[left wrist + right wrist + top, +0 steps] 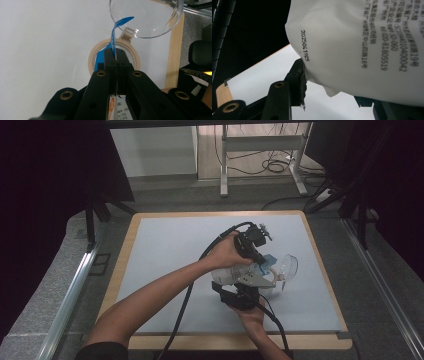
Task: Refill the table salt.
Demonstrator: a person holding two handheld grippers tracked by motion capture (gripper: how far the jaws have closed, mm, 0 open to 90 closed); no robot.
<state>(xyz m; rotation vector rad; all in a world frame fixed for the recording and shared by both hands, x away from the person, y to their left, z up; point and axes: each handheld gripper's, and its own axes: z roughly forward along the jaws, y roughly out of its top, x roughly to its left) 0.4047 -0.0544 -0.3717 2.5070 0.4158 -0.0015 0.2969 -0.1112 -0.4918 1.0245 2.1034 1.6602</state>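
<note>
Near the mat's (165, 250) right edge, your left gripper (116, 58) pinches the bag's (362, 47) top, right gripper (329, 82) clamps its bottom over the jar (113, 58), so tip gently next.

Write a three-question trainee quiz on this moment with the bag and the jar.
1. True or false: the left gripper is shut on the bag's blue top edge.
2. The jar's clear hinged lid is: A) closed, B) swung open, C) lying apart from the jar.
3. Which gripper grasps the white bag at its bottom end?

Key:
1. True.
2. B; the lid hangs open beside the jar's tan rim.
3. The right gripper.
</note>
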